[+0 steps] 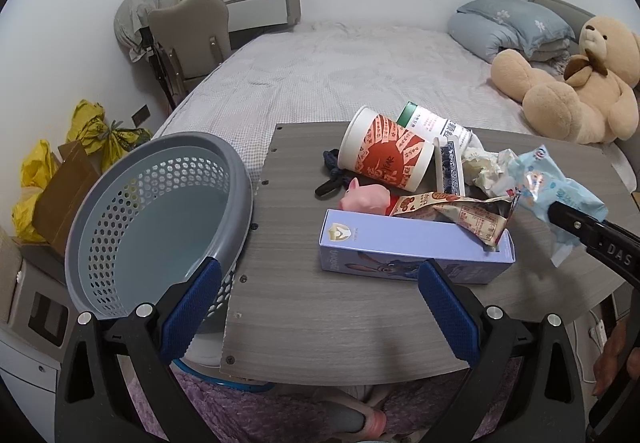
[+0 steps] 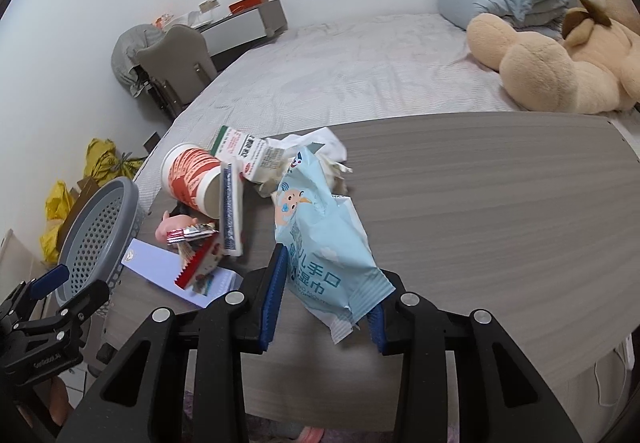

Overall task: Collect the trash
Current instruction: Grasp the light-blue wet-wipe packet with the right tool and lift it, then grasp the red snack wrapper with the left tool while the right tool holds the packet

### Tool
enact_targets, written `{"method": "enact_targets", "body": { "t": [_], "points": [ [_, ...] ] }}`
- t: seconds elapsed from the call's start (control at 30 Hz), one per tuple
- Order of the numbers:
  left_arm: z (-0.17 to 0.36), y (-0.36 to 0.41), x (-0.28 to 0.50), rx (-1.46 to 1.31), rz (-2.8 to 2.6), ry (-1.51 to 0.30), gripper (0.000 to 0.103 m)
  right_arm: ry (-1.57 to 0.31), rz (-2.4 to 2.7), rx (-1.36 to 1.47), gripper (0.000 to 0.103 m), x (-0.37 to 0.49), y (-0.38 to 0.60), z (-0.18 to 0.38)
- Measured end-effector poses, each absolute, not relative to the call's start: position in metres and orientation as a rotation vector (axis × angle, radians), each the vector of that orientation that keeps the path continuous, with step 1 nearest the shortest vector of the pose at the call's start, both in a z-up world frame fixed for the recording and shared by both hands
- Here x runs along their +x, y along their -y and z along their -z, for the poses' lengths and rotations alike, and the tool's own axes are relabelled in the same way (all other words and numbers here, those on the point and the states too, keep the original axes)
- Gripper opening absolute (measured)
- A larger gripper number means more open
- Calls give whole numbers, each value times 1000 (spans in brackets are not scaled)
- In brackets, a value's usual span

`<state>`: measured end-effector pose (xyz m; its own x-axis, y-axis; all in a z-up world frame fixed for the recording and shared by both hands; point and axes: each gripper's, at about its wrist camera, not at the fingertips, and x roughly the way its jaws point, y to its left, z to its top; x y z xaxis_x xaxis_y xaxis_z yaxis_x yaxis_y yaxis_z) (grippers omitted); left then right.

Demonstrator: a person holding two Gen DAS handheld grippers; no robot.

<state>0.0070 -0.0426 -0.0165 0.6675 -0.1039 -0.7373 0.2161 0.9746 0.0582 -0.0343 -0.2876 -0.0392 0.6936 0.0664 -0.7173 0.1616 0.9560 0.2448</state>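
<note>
- Right gripper: fingers clamped on the light-blue wipes packet, held above the desk, right of the trash pile.
- Left gripper: fingers apart, holding nothing, beside the grey basket.
- Paper cup lies tipped over, behind the lavender box.

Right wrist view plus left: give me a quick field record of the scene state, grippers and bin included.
right gripper: shut on blue wet-wipe packet, lifted off the table
left gripper: open, holding nothing, near the table's front edge
grey basket: at table's left edge, looks empty
remaining pile: paper cup on its side, lilac box, snack wrapper, crumpled tissue
non-trash nearby: pink pig toy
</note>
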Motion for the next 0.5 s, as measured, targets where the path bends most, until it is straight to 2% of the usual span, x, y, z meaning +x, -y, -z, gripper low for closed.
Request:
{"method": "enact_targets", "body": {
  "t": [0.5],
  "points": [
    [14, 81, 9, 139, 285, -826, 97, -776, 47, 356, 35, -67, 311, 39]
  ]
}}
